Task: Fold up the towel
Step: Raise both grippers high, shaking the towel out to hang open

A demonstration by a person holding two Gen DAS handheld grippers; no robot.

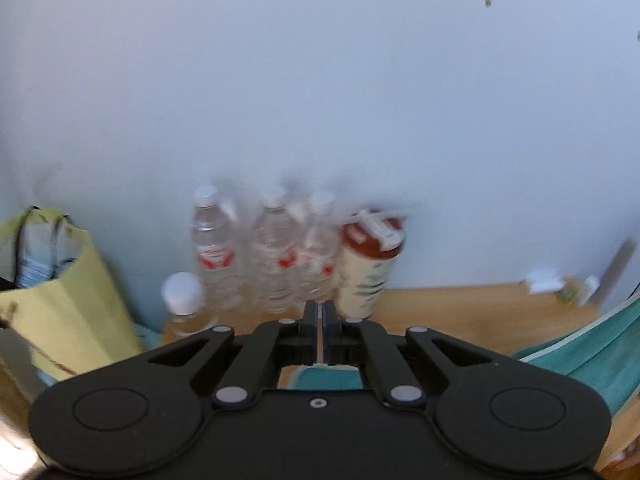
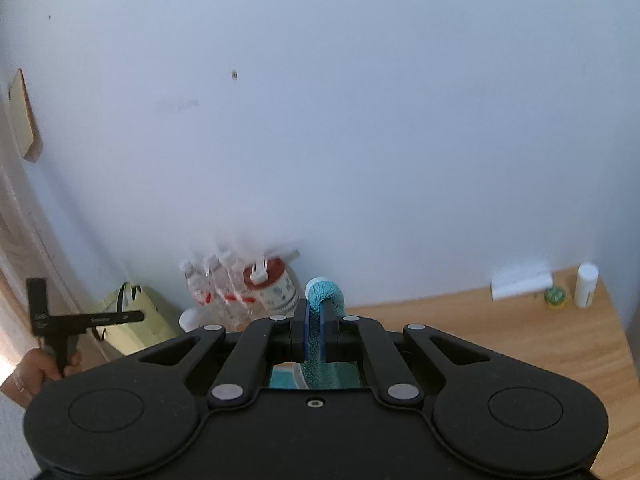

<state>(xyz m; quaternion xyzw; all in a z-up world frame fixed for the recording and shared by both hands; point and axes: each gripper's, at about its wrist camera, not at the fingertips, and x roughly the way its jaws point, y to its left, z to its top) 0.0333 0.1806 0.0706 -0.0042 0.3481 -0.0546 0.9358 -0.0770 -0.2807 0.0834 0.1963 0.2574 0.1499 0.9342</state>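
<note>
The towel is teal with a pale border. My right gripper (image 2: 316, 312) is shut on a bunched corner of the towel (image 2: 326, 294), which curls up over its fingertips and hangs below (image 2: 320, 374). My left gripper (image 1: 319, 312) has its jaws nearly together; a thin pale edge runs between them and the towel (image 1: 324, 378) shows just below. More of the towel (image 1: 592, 352) stretches up at the right of the left wrist view. Both grippers are raised above the wooden table (image 2: 500, 336) and face the wall. The left gripper also shows at the far left of the right wrist view (image 2: 60, 328), held by a hand.
Several water bottles (image 1: 240, 256) and a red-lidded cup (image 1: 370, 264) stand against the wall. A yellow paper bag (image 1: 60, 308) is at the left. A white box (image 2: 520, 280), a small green item (image 2: 555, 296) and a white tube (image 2: 586, 284) sit at the table's far right.
</note>
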